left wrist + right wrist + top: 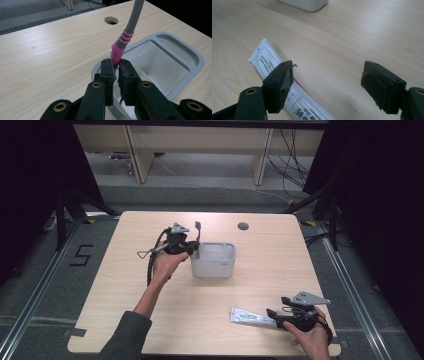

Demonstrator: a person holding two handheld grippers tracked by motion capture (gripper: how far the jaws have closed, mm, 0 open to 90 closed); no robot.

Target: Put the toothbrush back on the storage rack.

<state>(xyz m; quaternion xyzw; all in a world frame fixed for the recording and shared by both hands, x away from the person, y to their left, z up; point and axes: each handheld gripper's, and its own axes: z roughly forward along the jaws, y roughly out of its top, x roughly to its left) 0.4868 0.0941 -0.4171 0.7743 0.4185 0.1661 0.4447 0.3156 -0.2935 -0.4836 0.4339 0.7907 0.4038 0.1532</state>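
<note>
A toothbrush (198, 236) with a grey stem and a pink grip (118, 48) stands nearly upright at the left end of a pale grey holder (213, 268). My left gripper (195, 249) is shut on the pink grip, just above the holder's rim (198, 60); in the left gripper view my left gripper (116, 67) pinches the pink end tight. A white toothpaste tube (249, 316) lies flat near the table's front right. My right gripper (273, 315) stands open at the tube's right end. In the right gripper view one jaw hangs over the tube (268, 61) and my right gripper (327, 77) holds nothing.
A round cable hole (243, 226) sits in the wooden table (150, 320) behind the holder. Desk legs and cables stand on the floor beyond the far edge. Dark curtains flank both sides.
</note>
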